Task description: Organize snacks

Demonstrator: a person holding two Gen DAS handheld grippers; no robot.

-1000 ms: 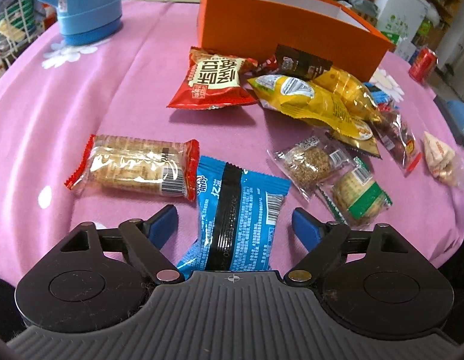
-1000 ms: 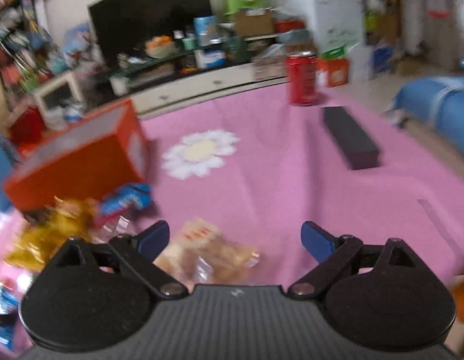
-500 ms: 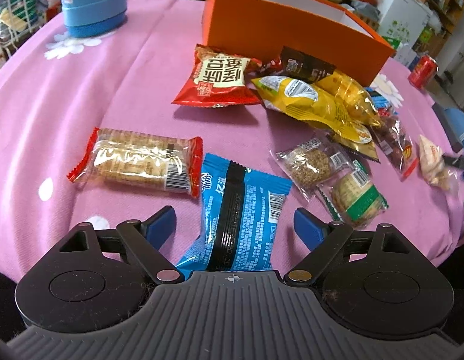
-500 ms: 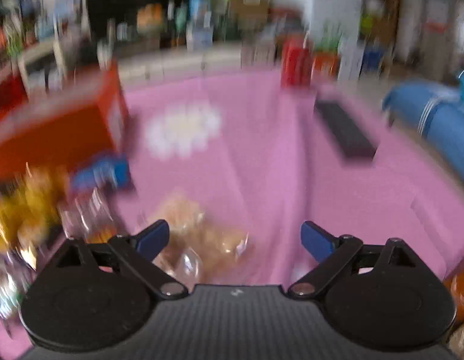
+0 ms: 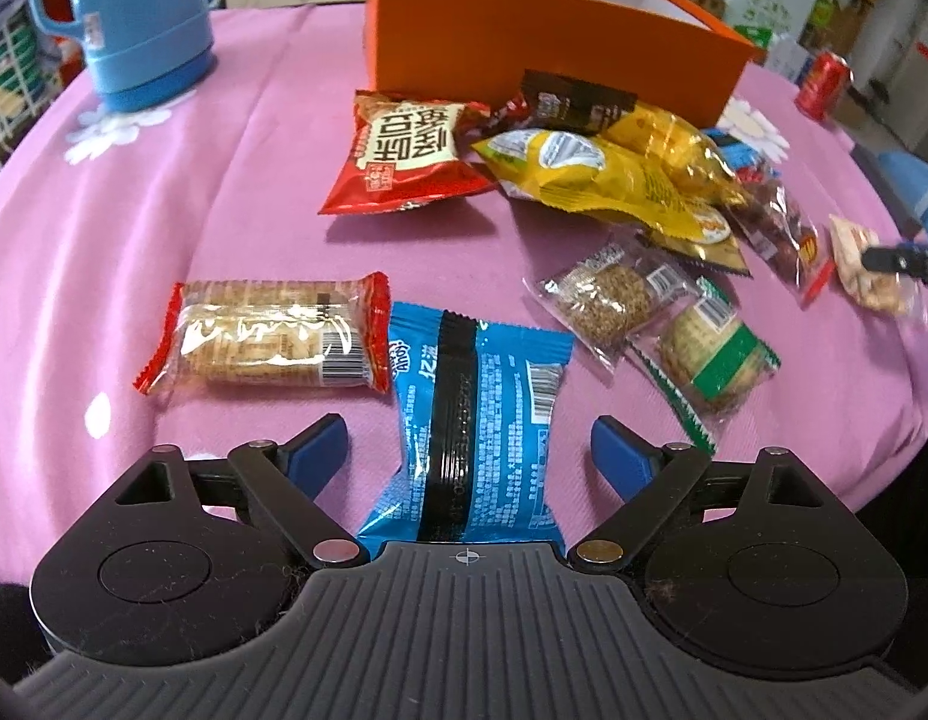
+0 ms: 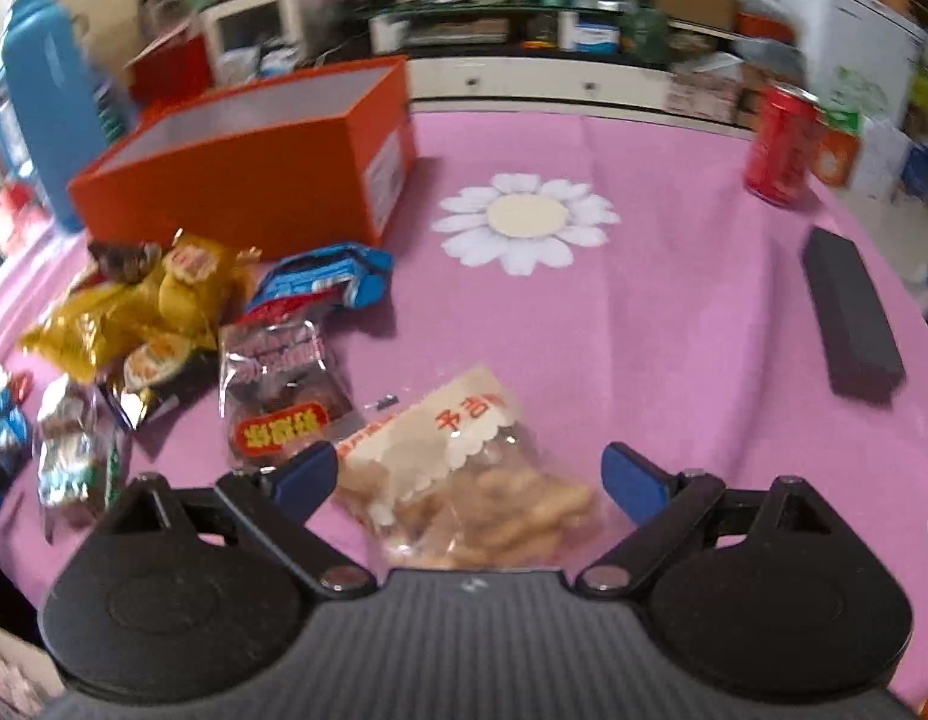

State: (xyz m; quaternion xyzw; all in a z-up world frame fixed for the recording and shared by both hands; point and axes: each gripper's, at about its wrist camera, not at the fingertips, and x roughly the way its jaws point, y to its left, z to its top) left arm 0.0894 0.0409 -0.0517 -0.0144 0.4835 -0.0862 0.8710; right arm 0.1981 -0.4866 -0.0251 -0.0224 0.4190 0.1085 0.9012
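The left gripper hung over a blue snack packet near the table's front edge, its jaws opening with the packet between them, untouched. The right gripper stood wide apart around a clear bag of fried snacks, not pressing it. The orange box sat open toward the table's far edge, behind the snack pile.

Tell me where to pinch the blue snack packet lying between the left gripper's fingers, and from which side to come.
Grip the blue packet across its puffy middle, coming down from above. It lies flat on the pink cloth, long axis running away from the left gripper, whose opening jaws already straddle both long edges without touching. The crimped ends are thin and would likely slip.
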